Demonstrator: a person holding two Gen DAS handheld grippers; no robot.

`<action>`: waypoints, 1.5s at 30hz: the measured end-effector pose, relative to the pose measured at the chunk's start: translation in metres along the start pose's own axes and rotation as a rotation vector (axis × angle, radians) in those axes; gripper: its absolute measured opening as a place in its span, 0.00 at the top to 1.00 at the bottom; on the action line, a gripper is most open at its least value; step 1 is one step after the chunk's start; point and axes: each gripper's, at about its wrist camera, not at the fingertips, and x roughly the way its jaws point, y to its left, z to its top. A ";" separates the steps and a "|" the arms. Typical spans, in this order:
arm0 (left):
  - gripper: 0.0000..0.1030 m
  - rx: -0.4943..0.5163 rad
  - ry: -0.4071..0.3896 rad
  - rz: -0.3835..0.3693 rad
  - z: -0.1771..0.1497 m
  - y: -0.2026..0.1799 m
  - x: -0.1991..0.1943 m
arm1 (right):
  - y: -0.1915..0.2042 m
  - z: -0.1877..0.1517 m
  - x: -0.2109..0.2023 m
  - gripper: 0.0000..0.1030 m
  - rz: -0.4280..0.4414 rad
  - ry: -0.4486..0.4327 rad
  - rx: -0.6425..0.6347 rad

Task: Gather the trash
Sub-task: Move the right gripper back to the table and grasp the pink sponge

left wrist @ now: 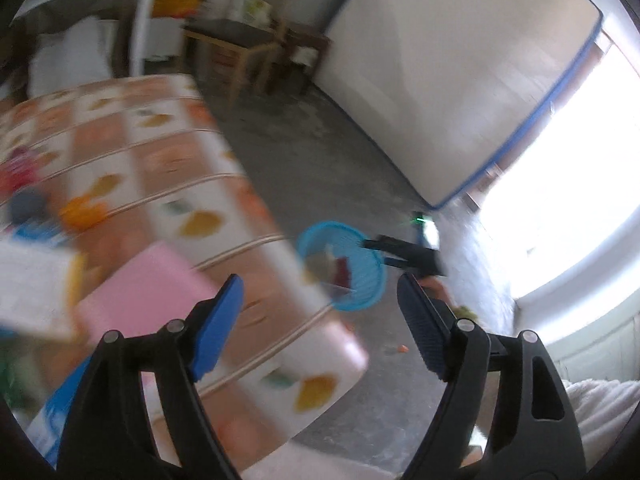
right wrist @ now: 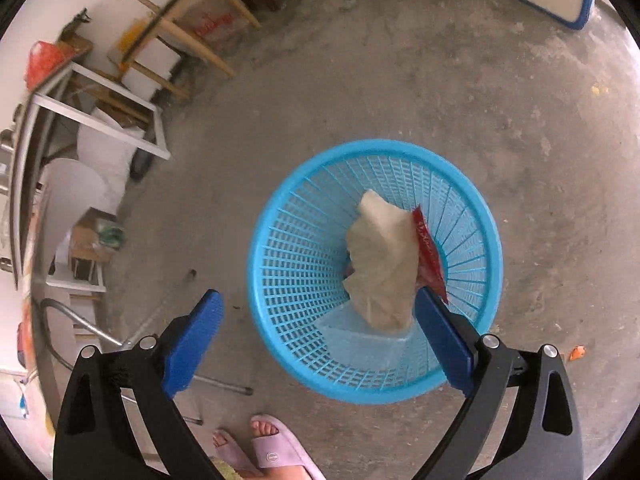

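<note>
Since the right gripper (right wrist: 318, 338) is hanging over the blue basket (right wrist: 280, 344) with its jaws spread about as wide as they go and nothing between the pads, I'd say we're at the tail end of a drop-off: the crumpled beige wrapper (right wrist: 380, 264) and a red packet (right wrist: 430, 256) look to be lying in the basket, which sits on the bare concrete floor (right wrist: 400, 80) just off the end of the table. There's also a clear plastic piece (right wrist: 360, 344) down at the bottom of it. Over in the left wrist view everything is smeared with motion blur, but the left gripper (left wrist: 320, 324) is plainly wide open too and holding nothing, aimed at the table with the fruit-print cloth (left wrist: 180, 168). My guess is the next move is picking another bit of rubbish off that table, where there's a pink block (left wrist: 144, 292), something orange (left wrist: 82, 210) and a pile of blurry stuff at the far left that I can't identify. Could also be the little orange scrap (right wrist: 576, 352) on the floor beside the basket. Whichever it is, it'll need the view to settle first. As for writing: the red packet has some white lettering, too small to read, and a white box by the wall (right wrist: 212, 24) has red script I can't make out either. Someone's foot in a pink slipper (right wrist: 280, 452) shows at the bottom.
</note>
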 end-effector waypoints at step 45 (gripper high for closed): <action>0.19 -0.204 -0.274 0.047 -0.176 0.144 -0.140 | 0.413 -0.303 -0.133 0.06 -0.072 -0.192 -1.652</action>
